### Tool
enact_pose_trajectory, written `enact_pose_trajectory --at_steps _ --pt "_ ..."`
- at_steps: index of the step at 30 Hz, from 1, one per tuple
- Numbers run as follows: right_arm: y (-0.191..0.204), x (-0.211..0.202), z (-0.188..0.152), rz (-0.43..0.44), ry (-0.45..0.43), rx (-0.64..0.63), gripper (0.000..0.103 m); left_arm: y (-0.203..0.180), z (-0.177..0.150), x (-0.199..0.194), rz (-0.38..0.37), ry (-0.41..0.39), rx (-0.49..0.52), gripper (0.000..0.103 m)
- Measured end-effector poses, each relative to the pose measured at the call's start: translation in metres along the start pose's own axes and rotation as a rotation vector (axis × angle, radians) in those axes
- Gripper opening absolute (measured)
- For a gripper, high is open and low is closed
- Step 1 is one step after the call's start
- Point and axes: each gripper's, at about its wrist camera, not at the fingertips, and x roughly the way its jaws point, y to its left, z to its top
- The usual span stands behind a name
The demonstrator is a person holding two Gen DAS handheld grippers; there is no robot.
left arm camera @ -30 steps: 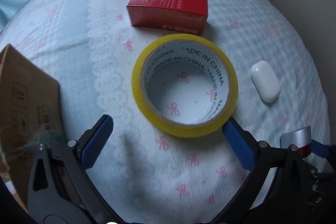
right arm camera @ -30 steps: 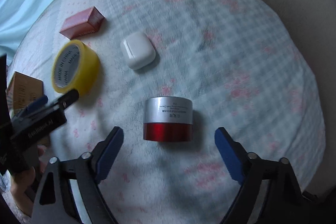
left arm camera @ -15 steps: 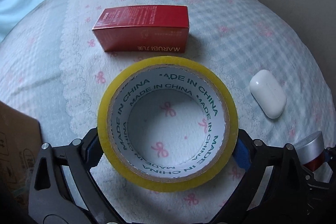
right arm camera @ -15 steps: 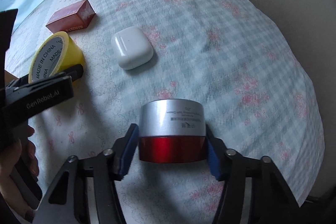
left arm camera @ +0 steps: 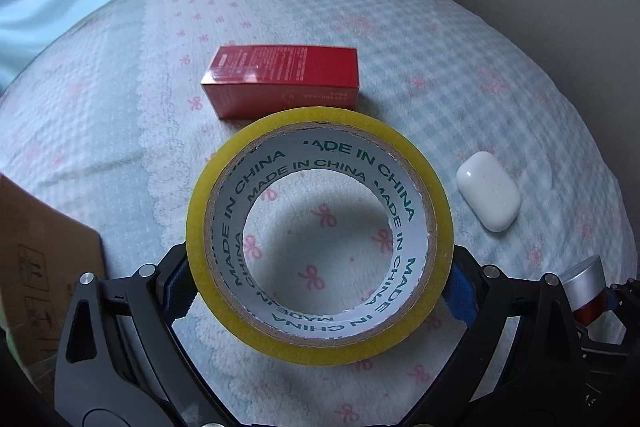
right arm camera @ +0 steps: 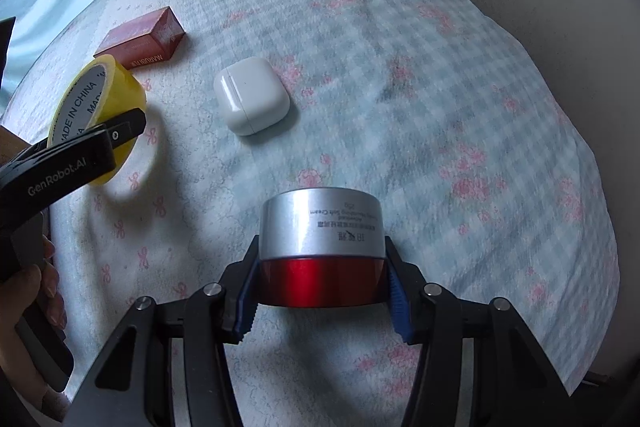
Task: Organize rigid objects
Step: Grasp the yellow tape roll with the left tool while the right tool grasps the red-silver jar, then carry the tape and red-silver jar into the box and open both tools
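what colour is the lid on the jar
Silver lid over a red jar, clearest in the right wrist view.

Readable text, as you'd see it:

- Tape roll (left arm camera: 320,351): "MADE IN CHINA" repeated in dark green around the white inner core; clearest run from 10 to 2 o'clock in your left wrist view.
- Red box (right arm camera: 140,43): "MARUBI" plus more letters on the side facing you, upside down, at 10 o'clock in the right wrist view. Fine print on its top in the left view is too small to read.
- Left gripper (right arm camera: 96,143) arm: "GenRobot.AI", white on black.
- Cream jar (right arm camera: 320,227) silver lid: upside down print, "25g", "Cream", Chinese characters; the rest unreadable.
- Cardboard box (left arm camera: 44,267): handling pictograms at 8 o'clock, no legible words.
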Motion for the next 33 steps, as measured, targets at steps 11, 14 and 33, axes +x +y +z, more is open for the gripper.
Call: enact_pose_trajectory --at_steps 11,14,33 --pt "-0.007 -0.087 0.012 0.029 -0.075 -0.025 0.049 0.001 0.018 -0.106 0.01 -0.07 -0.085 0.096" --pt "-0.002 -0.127 0.021 0.044 -0.106 -0.045 0.049 0.006 0.025 -0.15 0.028 -0.099 -0.12 0.096" --pt "0.122 -0.314 0.054 0.273 -0.209 -0.337 0.049 0.145 -0.024 -0.361 0.179 -0.135 -0.419 0.096"
